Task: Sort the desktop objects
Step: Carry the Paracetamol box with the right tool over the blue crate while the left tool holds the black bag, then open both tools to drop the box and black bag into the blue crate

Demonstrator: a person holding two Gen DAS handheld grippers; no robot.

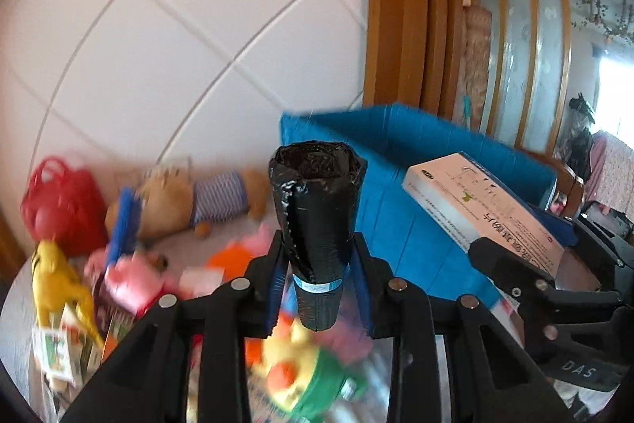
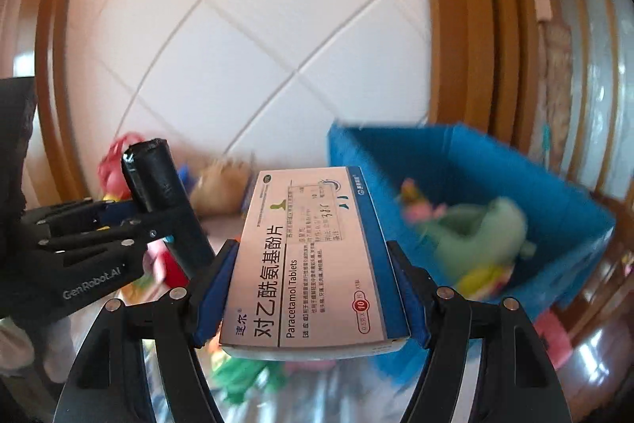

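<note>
My left gripper (image 1: 319,288) is shut on a black roll of bin bags (image 1: 317,221) and holds it upright above the table; the roll also shows in the right wrist view (image 2: 156,177). My right gripper (image 2: 311,288) is shut on a white and blue Paracetamol tablet box (image 2: 313,260), held flat in the air just left of the blue fabric bin (image 2: 515,161). The box and right gripper also show at the right of the left wrist view (image 1: 483,209). The bin (image 1: 404,185) holds a green plush and other toys.
Toys crowd the table: a red basket (image 1: 59,201), a striped teddy bear (image 1: 198,197), a yellow figure (image 1: 55,276), a pink toy (image 1: 130,272), small card boxes (image 1: 59,351), a clown toy (image 1: 305,371). A tiled wall and wooden door frame stand behind.
</note>
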